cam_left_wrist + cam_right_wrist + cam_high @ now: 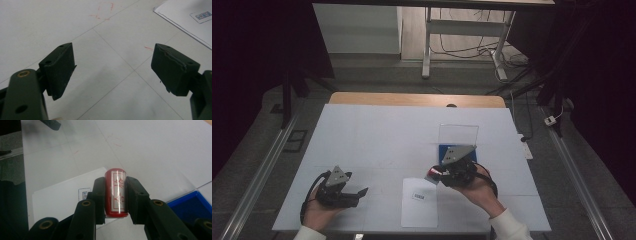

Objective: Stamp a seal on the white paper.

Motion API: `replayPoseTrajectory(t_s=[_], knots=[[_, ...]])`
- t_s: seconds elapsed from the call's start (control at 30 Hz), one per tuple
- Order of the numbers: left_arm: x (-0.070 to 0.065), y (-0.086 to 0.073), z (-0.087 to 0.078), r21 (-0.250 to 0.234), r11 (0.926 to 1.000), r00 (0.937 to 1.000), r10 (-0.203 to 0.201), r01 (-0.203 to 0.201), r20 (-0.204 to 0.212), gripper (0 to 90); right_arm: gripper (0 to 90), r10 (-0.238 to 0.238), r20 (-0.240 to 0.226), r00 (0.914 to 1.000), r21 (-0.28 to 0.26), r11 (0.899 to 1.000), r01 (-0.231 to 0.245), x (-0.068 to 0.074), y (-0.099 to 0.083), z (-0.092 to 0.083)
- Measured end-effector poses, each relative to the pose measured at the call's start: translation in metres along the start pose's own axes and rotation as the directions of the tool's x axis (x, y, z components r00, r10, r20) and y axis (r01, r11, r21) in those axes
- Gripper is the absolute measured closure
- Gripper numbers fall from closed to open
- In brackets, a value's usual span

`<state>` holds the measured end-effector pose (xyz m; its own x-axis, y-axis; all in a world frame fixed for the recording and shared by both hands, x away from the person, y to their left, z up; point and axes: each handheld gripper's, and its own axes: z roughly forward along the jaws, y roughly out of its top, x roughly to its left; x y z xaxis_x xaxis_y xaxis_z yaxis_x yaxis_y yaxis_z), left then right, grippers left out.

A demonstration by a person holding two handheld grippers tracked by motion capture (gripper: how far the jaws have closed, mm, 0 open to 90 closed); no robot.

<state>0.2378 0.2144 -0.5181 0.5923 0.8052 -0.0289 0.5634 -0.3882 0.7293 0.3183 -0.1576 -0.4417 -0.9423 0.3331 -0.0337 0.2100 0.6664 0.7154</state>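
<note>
Right hand-held gripper (115, 195) clenched on a red cylinder stamp (115, 193), held above the desk (372, 135) just right of the white paper sheet (419, 202) (blue tray (191, 206) nearby). Left hand-held gripper (112, 70) released, nothing between its pads, near left.

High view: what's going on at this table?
A person works with a gripper in each hand. The right gripper is shut on a red cylindrical stamp, held above the white sheet of paper with a small printed label. The blue tray sits beside it. The left gripper rests open over the table, holding nothing.
</note>
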Motion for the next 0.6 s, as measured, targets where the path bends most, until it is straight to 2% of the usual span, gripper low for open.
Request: replayPoseTrajectory(t_s=[0.6], knots=[[-0.001, 0.002, 0.003, 0.005, 1.0000, 1.0000, 0.008, -0.008, -0.003, 19.3, 69.4, 0.016, 0.093, 0.9955, -0.033, 0.999, -0.013, -0.015, -0.001, -0.025]])
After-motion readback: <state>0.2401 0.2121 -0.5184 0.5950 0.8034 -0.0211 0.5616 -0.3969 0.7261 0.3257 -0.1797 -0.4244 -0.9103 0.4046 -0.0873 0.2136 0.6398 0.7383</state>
